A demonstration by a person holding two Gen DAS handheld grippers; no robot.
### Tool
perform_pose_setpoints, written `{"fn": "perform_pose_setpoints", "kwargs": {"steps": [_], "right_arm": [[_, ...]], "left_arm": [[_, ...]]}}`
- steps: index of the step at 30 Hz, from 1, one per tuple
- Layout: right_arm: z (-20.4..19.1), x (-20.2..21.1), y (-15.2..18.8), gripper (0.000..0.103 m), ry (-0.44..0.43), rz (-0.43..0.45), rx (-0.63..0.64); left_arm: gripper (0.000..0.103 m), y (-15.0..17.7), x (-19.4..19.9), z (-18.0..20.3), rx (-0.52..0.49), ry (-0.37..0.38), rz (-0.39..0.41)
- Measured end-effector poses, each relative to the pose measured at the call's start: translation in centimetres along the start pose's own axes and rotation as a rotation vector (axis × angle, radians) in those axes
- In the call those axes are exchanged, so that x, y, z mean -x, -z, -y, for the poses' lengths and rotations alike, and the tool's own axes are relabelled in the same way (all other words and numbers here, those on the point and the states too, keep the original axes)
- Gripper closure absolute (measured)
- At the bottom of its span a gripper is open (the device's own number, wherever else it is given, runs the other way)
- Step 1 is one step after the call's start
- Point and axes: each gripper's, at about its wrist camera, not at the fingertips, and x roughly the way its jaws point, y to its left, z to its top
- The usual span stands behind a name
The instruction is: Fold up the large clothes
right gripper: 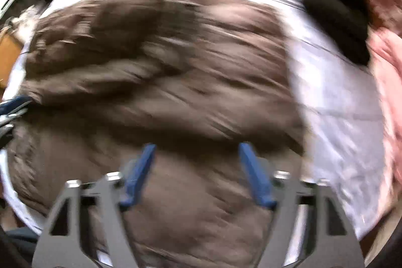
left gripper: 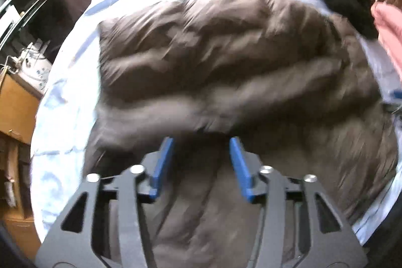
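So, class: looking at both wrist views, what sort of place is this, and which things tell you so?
Most likely a bedroom. A brown puffer jacket lies spread on a bed with a pale blue-striped sheet, pink bedding is heaped at its far side, and a wooden cabinet stands beside the bed.

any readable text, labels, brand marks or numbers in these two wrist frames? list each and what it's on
None readable in either view.
Brown puffer jacket: no logo or tag visible; heavy motion blur.
Bed sheet: only a printed pattern, no lettering.
White items on the desk: small marks, too small and blurred to read.
Left gripper, right gripper: no markings visible.
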Motion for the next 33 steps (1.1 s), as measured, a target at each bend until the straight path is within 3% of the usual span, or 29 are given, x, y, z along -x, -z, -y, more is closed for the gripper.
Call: {"fn": "perform_pose_setpoints", "kwargs": {"steps": [2,6,8,11,12,15,16,17,18,20,23,28,31,33], "right_arm": [[5.2,-0.7,2.6,0.001,-0.020,-0.060,-0.134],[11.9,-3.6,7.0,0.001,-0.178,-0.215,-0.366],[12.9,-5.6,8.7,0.001,-0.304,-0.293,-0.435],[12.0,-8.2,10.1,0.001,-0.472,-0.395,-0.485],[11.2,-8.7,10.1,0.001,-0.485,-0.409,-0.467],[8.5,-8.7,10.1,0.002,-0.415,-0.382,-0.367],[7.9,-8.6,10.2,0.019,-0.386,-0.374,-0.340],[7.4,-8.3,10.6,0.043,-0.387,-0.362,-0.332],[7.2,-8.0,10.8,0.051,-0.409,-0.351,-0.341],[7.1,-6.8,11.2,0.075,-0.439,-0.322,-0.352],[6.8,-4.7,12.3,0.083,-0.468,-0.279,-0.370],[6.2,-2.6,14.5,0.085,-0.455,-0.288,-0.353],[6.3,-1.9,17.4,0.084,-0.392,-0.330,-0.327],[6.5,-2.9,18.5,0.074,-0.313,-0.376,-0.319]], "left_arm": [[0.032,2.4,0.2,-1.6,0.006,-0.012,-0.063],[0.023,7.0,0.9,-4.7,0.035,0.006,-0.179],[0.013,8.4,0.9,-5.5,0.060,0.033,-0.230],[0.012,10.0,0.4,-6.3,0.101,0.071,-0.292],[0.012,10.3,0.0,-6.5,0.116,0.079,-0.312],[0.036,11.1,-1.6,-7.2,0.195,0.111,-0.381],[0.051,11.1,-1.6,-7.2,0.205,0.122,-0.381],[0.069,11.0,-1.5,-7.2,0.213,0.138,-0.379],[0.076,10.9,-1.2,-7.3,0.226,0.150,-0.378],[0.090,10.7,-0.2,-7.5,0.272,0.172,-0.368],[0.093,11.2,1.7,-6.7,0.243,0.146,-0.332],[0.093,13.9,4.3,-6.5,0.262,0.136,-0.340],[0.093,16.8,5.0,-5.8,0.265,0.152,-0.406],[0.093,18.2,4.5,-5.2,0.259,0.155,-0.454]]}}
